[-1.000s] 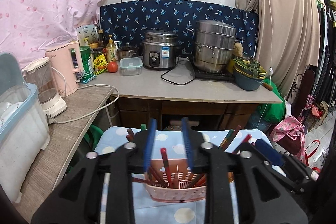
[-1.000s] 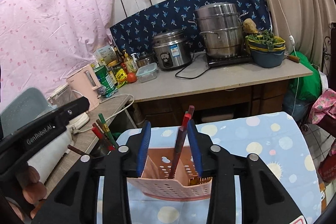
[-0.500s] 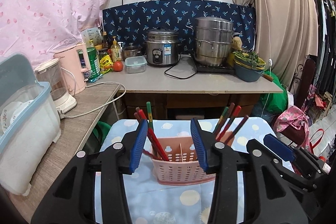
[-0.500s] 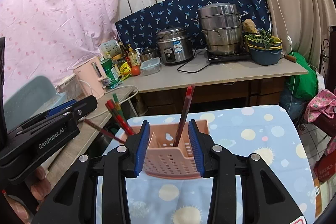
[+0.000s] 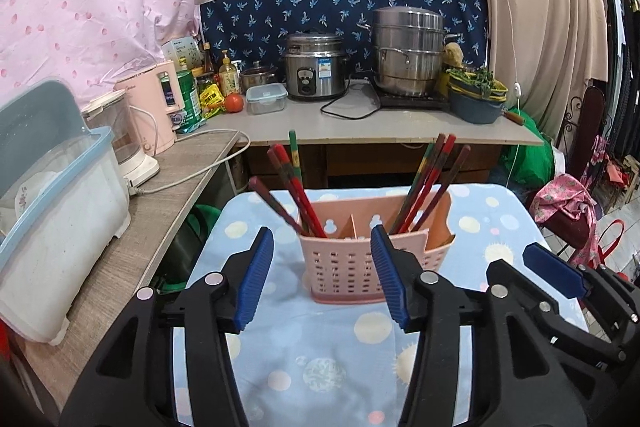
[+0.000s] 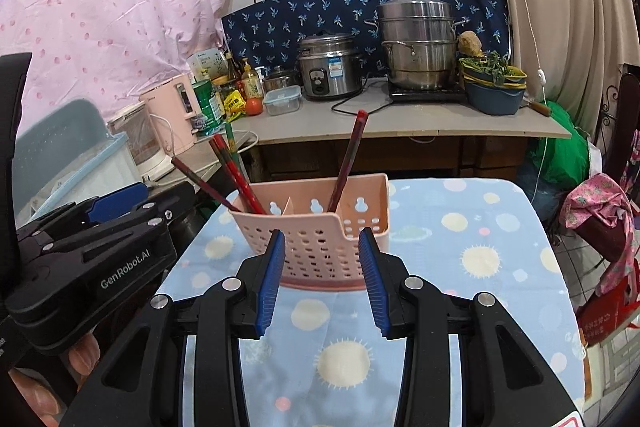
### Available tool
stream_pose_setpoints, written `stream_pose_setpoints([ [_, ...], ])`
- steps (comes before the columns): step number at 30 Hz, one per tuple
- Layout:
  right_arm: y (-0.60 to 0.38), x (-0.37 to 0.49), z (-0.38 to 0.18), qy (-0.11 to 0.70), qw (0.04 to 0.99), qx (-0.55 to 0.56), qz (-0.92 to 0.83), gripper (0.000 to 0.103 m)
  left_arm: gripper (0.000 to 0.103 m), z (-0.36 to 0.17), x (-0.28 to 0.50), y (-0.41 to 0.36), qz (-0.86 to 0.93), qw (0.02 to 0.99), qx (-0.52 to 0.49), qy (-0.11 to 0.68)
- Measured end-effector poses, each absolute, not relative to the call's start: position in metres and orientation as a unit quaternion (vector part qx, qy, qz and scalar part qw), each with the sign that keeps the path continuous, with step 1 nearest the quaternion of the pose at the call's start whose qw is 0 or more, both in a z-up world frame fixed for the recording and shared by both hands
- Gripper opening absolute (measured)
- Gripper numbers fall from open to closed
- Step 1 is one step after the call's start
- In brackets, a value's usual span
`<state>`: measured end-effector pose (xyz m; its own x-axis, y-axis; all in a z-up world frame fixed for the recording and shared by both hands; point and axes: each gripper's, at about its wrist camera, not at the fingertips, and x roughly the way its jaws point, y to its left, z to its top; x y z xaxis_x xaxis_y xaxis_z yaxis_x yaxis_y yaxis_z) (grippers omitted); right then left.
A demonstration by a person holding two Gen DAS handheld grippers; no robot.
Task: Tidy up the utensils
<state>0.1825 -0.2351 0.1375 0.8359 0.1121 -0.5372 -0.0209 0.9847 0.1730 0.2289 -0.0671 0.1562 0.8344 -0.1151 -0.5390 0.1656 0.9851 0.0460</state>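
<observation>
The left tongs (image 5: 322, 273) are seen with their blue pads (image 5: 256, 279) apart and opening, and nothing is gripped between them; the pink basket (image 5: 352, 267) stands just beyond the tips, framed in the gap but not touched. The right tongs (image 6: 322, 277) are likewise held apart and empty, with the same basket (image 6: 320, 247) just ahead of their pads (image 6: 272, 279). In the left view the right tongs appear at the lower right edge; in the right view the left tongs are seen at the left, held by a hand (image 6: 44, 383) whose fingers show beneath the black body. The basket is set upright on a blue cloth (image 5: 336, 359) printed with pale dots and suns, which covers the surface. It is split by a divider into compartments. A bundle of red chopsticks (image 5: 294, 187) is leaned to the left out of the left compartment, and another bundle (image 5: 430, 179) is leaned to the right out of the right one. Beyond the cloth a counter (image 5: 360, 119) is seen carrying a rice cooker (image 5: 314, 71), a steel steamer pot (image 5: 408, 53) and a pink kettle (image 5: 154, 107). To the left a lidded bin (image 5: 56, 211) is placed on a wooden shelf (image 5: 160, 199).
</observation>
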Motion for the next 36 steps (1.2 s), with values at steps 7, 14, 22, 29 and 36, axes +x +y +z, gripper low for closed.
stream_pose_setpoints([
  [7, -0.232, 0.173, 0.128, 0.298, 0.951, 0.076, 0.031, 0.038, 0.052, 0.138, 0.218, -0.059, -0.064, 0.952, 0.046, 0.297],
  [14, -0.229, 0.168, 0.117, 0.309, 0.948, 0.074, 0.029, 0.043, 0.061, 0.124, 0.209, -0.051, -0.055, 0.950, 0.045, 0.305],
  [22, -0.224, 0.163, 0.108, 0.318, 0.945, 0.067, 0.027, 0.059, 0.064, 0.110, 0.203, -0.046, -0.048, 0.945, 0.043, 0.320],
  [29, -0.225, 0.161, 0.102, 0.325, 0.943, 0.068, 0.019, 0.082, 0.070, 0.103, 0.198, -0.043, -0.040, 0.943, 0.043, 0.327],
  [36, -0.226, 0.157, 0.096, 0.328, 0.942, 0.068, 0.012, 0.086, 0.078, 0.096, 0.194, -0.039, -0.032, 0.942, 0.043, 0.333],
])
